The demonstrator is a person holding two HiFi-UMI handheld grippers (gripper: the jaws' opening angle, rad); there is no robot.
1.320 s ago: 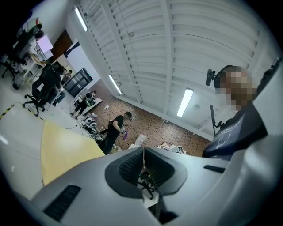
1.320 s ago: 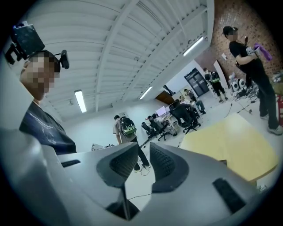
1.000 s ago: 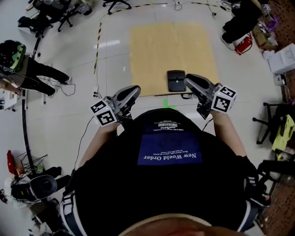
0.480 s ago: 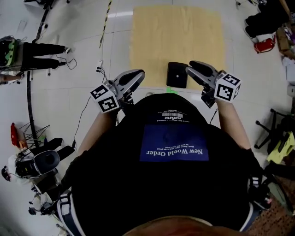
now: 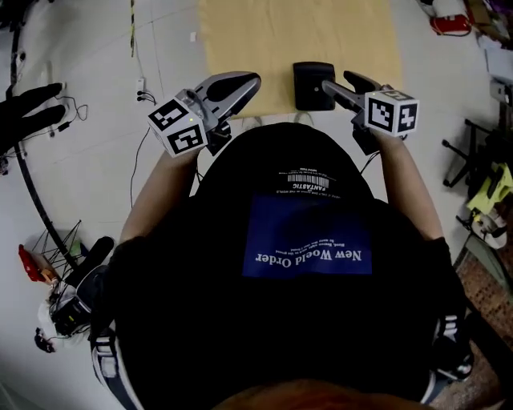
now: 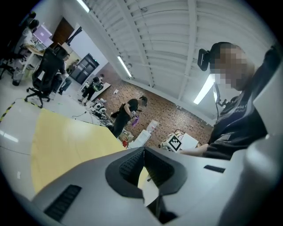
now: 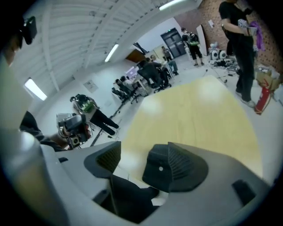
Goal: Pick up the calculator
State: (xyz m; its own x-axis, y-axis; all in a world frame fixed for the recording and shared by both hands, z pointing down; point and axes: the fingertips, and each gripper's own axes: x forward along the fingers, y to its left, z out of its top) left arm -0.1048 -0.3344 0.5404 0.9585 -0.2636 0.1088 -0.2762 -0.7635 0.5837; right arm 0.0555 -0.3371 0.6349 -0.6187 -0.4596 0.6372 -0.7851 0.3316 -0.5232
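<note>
The calculator (image 5: 311,84) lies flat near the front edge of the mat (image 5: 264,32), which is spread on the floor (image 5: 96,184). In the head view the right gripper (image 5: 337,80) points at it from the right. One jaw tip overlaps the calculator's right edge, but I cannot tell whether it touches. Its jaws are opening and stand apart. The right gripper view shows mat and floor through the gap, plus a smooth dark patch against one pad that I cannot tell from the pad itself. Nothing is plainly gripped. The left gripper (image 5: 253,80) shows over the mat's near left part, left of the calculator and apart from it. The left gripper view shows its jaws closed together with nothing in them.

Only the gripper views show the room. The left one has a brick wall (image 6: 177,119), an office chair (image 6: 46,75) and a standing person (image 6: 128,110). The right one has a person in black (image 7: 241,39) near the mat's edge. Only the head view shows the striped tape (image 5: 132,24) on the floor.
</note>
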